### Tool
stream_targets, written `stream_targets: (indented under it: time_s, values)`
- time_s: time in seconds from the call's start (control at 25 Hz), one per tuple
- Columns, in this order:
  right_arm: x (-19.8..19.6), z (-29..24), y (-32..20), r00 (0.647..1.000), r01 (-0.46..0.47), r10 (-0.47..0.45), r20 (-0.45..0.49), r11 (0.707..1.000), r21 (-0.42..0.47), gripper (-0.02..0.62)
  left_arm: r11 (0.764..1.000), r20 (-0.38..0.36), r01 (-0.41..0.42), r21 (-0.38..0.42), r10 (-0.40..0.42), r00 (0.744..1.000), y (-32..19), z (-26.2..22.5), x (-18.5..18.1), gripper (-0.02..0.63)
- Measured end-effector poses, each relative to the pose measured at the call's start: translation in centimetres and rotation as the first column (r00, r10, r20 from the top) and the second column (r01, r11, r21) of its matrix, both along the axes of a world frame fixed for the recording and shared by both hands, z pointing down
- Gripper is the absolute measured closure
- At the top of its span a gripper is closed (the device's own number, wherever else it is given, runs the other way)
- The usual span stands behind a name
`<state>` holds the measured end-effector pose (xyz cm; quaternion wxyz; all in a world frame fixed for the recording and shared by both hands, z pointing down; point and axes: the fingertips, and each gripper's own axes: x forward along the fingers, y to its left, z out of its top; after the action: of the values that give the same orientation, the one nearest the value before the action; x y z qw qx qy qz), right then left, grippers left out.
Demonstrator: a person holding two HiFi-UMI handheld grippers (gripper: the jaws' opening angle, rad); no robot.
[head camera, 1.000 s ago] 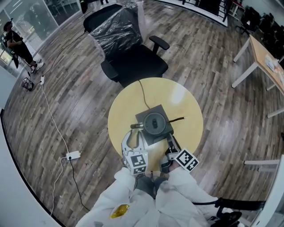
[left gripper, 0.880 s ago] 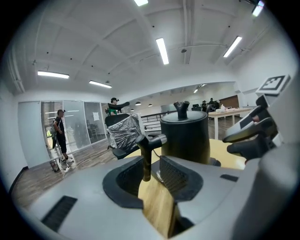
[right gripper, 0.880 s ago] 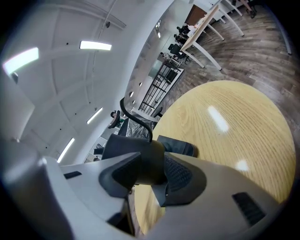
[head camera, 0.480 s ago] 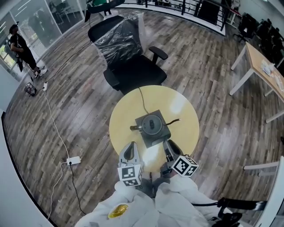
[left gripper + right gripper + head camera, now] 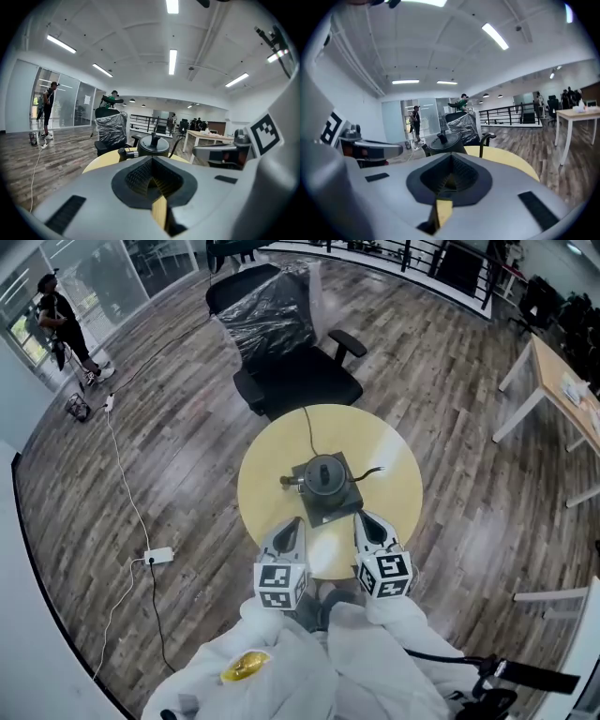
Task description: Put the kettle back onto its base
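A dark grey kettle (image 5: pixel 323 476) with a knobbed lid stands on its square dark base (image 5: pixel 337 507) in the middle of the round yellow table (image 5: pixel 267 479). Both grippers hover over the table's near edge, side by side and apart from the kettle. My left gripper (image 5: pixel 292 527) is shut with nothing between its jaws, and so is my right gripper (image 5: pixel 367 521). The left gripper view shows the kettle (image 5: pixel 153 145) straight beyond the shut left gripper (image 5: pixel 152 160), with the right gripper (image 5: pixel 220 153) beside it. In the right gripper view the kettle (image 5: pixel 443 143) stands past the shut right gripper (image 5: pixel 450 161).
A black office chair (image 5: pixel 300 362) wrapped in plastic stands behind the table. The base's cord (image 5: pixel 306 427) runs over the far table edge. A power strip (image 5: pixel 157 556) and cable lie on the wood floor at left. A wooden desk (image 5: pixel 567 385) is at right, a person (image 5: pixel 61 320) far left.
Both grippers have drawn back from the kettle toward the table's near edge and risen. Their jaws went from open to shut, and the right gripper rolled upright. The kettle stayed on its base.
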<state>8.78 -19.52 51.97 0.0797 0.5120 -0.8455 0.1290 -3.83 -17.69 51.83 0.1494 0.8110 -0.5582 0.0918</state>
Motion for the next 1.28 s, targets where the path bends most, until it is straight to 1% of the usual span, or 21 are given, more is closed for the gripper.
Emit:
stream_targets:
  time_s: [0.04,0.08,0.16,0.32,0.52,0.68,0.84,0.96,1.16,1.28]
  values:
    - [-0.2,-0.2,0.1,1.0,0.01,-0.009,-0.023,1.0,0.01,0.584,1.0,0.003,0.0,-0.004,0.0,1.0,0.4,0.0,0.2,0.604]
    - [-0.3,-0.3,0.3,1.0,0.016,-0.016,-0.024,1.0,0.013,0.583,1.0,0.006,0.0,-0.008,0.0,1.0,0.7,0.0,0.4,0.604]
    - [-0.3,-0.4,0.6,1.0,0.015,-0.015,0.0,1.0,0.008,0.584,1.0,0.007,-0.005,-0.014,0.005,1.0,1.4,0.1,0.9,0.604]
    - [0.1,-0.6,2.0,0.999,-0.024,0.025,0.036,1.0,-0.009,0.583,0.999,0.001,-0.041,-0.012,0.041,0.999,2.8,-0.1,2.0,0.604]
    - [-0.4,-1.2,4.8,0.998,-0.058,0.057,0.024,0.998,0.009,0.583,0.996,-0.01,-0.086,0.005,0.086,0.996,5.2,-0.6,1.8,0.604]
    - [-2.3,-1.7,7.5,0.995,-0.099,0.098,0.023,0.995,0.028,0.583,0.993,-0.018,-0.116,0.036,0.116,0.993,7.8,-1.2,0.5,0.604]
    - [-4.6,-1.8,10.8,0.991,-0.133,0.133,0.027,0.991,0.027,0.583,0.992,-0.038,-0.119,0.04,0.121,0.992,10.6,-1.5,-1.2,0.604]
    - [-5.6,-2.2,13.0,0.991,-0.136,0.136,0.015,0.99,0.043,0.584,0.992,-0.041,-0.12,0.046,0.122,0.992,12.6,-2.0,-1.6,0.604]
    - [-5.0,-3.5,14.1,0.99,-0.143,0.143,0.009,0.987,0.073,0.583,0.995,-0.053,-0.084,0.057,0.087,0.995,14.0,-2.9,-1.7,0.604]
    - [-4.3,-4.3,14.2,0.988,-0.156,0.155,0.016,0.983,0.093,0.584,0.993,-0.069,-0.087,0.074,0.093,0.993,14.6,-4.0,-1.4,0.604]
